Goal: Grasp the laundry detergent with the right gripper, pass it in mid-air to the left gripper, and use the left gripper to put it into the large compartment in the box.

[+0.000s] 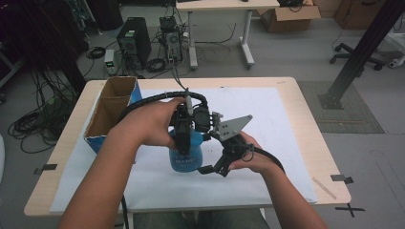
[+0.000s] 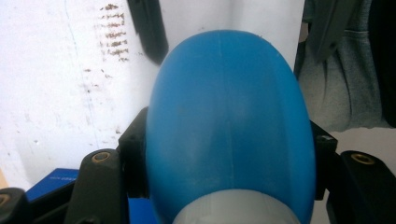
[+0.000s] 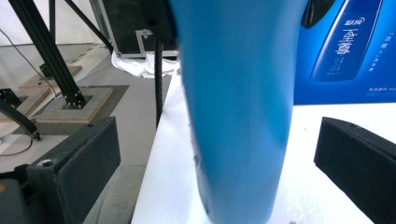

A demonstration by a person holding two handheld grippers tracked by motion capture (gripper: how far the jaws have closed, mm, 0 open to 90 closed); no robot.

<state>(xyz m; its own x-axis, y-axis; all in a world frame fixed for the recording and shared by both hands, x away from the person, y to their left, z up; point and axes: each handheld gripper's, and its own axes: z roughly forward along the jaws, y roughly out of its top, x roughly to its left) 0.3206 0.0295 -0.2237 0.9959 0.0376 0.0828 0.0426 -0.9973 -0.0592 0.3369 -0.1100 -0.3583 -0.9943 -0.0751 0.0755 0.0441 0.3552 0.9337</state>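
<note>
1. Bottle (image 1: 185, 153), blue, is standing upright on the white sheet (image 1: 267, 124) that is covering the table (image 1: 305, 102).
2. Left gripper (image 1: 184, 145) is coming down over the bottle from above; its jaws are clamping the bottle's upper part, one on each flank.
3. In the left gripper view, the bottle's rounded blue shoulder (image 2: 229, 121) is sitting squarely between the black jaws, both pressing against its sides, with a grey band at the bottom edge of the frame.
4. Right gripper (image 1: 212, 168) is lying level, low beside the bottle's base on its right side, with the person's hand behind it.
5. Right jaws are standing wide. In the right gripper view, the bottle body (image 3: 238, 107) is rising between the two pads with white sheet visible on either side, so neither pad is touching it.
6. Box (image 1: 111, 112), open cardboard with blue printed sides, is sitting well left of the left fingers, on the sheet's far left part.
7. In the right gripper view, the box's printed blue face (image 3: 345, 51) is showing beyond the bottle, past the far pad.
</note>
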